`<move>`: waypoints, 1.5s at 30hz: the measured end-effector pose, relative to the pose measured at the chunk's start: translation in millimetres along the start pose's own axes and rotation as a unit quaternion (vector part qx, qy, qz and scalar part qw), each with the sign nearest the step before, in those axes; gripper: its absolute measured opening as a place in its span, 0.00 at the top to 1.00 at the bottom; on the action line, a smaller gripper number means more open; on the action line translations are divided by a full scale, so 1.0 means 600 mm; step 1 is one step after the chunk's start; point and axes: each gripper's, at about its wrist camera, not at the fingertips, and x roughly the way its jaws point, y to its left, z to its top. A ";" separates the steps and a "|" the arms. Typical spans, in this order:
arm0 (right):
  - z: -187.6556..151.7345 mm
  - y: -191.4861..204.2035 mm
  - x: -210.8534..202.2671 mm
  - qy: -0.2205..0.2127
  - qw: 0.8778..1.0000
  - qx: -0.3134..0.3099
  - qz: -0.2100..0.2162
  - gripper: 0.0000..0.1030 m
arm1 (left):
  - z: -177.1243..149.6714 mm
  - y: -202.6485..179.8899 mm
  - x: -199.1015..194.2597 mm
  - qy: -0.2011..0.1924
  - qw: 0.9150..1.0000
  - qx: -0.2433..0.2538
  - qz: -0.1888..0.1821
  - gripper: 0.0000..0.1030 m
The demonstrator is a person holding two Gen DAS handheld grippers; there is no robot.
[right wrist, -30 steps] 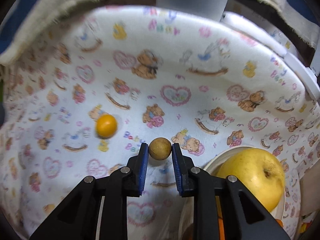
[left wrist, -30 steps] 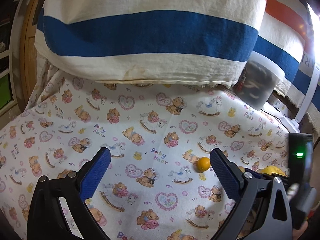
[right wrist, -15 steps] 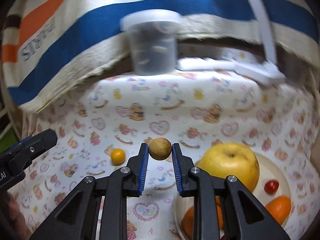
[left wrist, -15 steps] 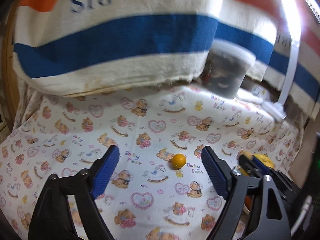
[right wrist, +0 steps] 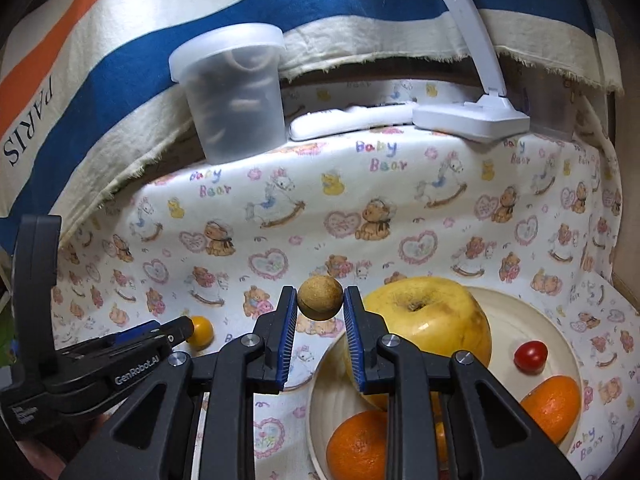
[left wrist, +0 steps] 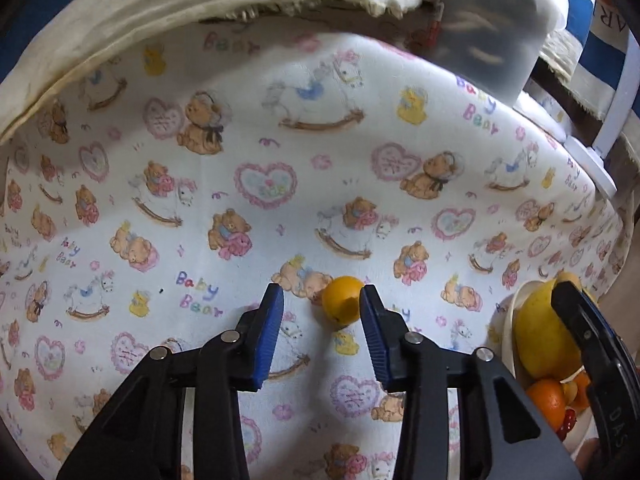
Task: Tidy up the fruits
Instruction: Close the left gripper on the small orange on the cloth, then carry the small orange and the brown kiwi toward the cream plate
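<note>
A small orange fruit (left wrist: 342, 300) lies on the bear-print cloth, between the fingers of my left gripper (left wrist: 320, 300), whose jaws stand open around it, the right pad close against it. It also shows in the right wrist view (right wrist: 200, 332). My right gripper (right wrist: 320, 304) is shut on a small round brown fruit (right wrist: 320, 298) and holds it above the left rim of the cream plate (right wrist: 520, 320). On the plate lie a big yellow apple (right wrist: 428, 320), two oranges (right wrist: 356, 444) and a cherry tomato (right wrist: 530, 354).
A frosted plastic tub (right wrist: 236, 96) stands at the back of the cloth, with a white lamp base (right wrist: 472, 118) to its right. A striped "PARIS" cloth (right wrist: 120, 60) hangs behind. The left gripper's body (right wrist: 80, 360) is at the lower left of the right wrist view.
My left gripper has moved down to the small orange fruit and narrowed around it. My right gripper has carried the brown fruit up and over the plate's edge.
</note>
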 end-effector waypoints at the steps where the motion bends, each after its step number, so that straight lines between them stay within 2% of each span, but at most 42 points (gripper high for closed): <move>1: 0.000 0.001 -0.001 -0.002 1.000 -0.002 0.000 0.76 | 0.001 0.000 -0.002 -0.002 1.000 0.003 -0.002 0.63; 3: -0.002 0.009 -0.004 -0.008 1.000 -0.015 -0.004 0.76 | 0.000 -0.002 -0.004 -0.002 1.000 0.010 -0.007 0.63; 7: -0.004 0.019 -0.012 -0.019 0.999 -0.027 -0.006 0.76 | 0.005 -0.008 0.009 0.025 0.999 0.021 -0.028 0.63; 11: -0.003 0.020 -0.028 -0.050 0.998 -0.033 -0.029 0.76 | 0.010 -0.005 0.021 0.031 0.999 0.017 -0.021 0.68; 14: -0.001 0.014 -0.020 -0.036 0.999 -0.025 -0.028 0.76 | 0.014 -0.002 0.025 0.036 0.999 0.012 -0.022 0.69; 16: 0.000 0.010 -0.016 -0.029 0.999 -0.018 -0.027 0.76 | 0.018 0.002 0.028 0.038 0.999 0.014 -0.019 0.74; 22: 0.000 0.011 -0.017 -0.034 0.999 -0.024 -0.030 0.76 | 0.009 -0.004 0.006 0.019 1.000 0.008 -0.022 0.75; 27: 0.005 0.009 -0.024 -0.041 0.998 -0.025 -0.026 0.76 | -0.011 -0.039 -0.065 -0.024 0.997 0.069 0.001 0.75; 30: 0.024 0.001 -0.039 -0.054 0.998 -0.016 -0.027 0.76 | -0.036 -0.067 -0.131 -0.090 0.990 0.105 0.039 0.75; 35: 0.083 -0.016 -0.110 -0.103 0.995 0.001 -0.006 0.76 | -0.048 -0.080 -0.202 -0.122 0.989 0.082 0.007 0.75; 39: 0.115 -0.026 -0.175 -0.138 0.990 -0.003 0.005 0.76 | -0.051 -0.102 -0.239 -0.164 0.982 0.098 0.002 0.75; 42: 0.126 -0.047 -0.206 -0.146 0.989 0.004 0.020 0.76 | -0.056 -0.106 -0.255 -0.183 0.978 0.103 0.004 0.75; 45: 0.121 -0.070 -0.219 -0.141 0.990 -0.007 0.017 0.76 | -0.059 -0.106 -0.276 -0.190 0.976 0.102 -0.008 0.75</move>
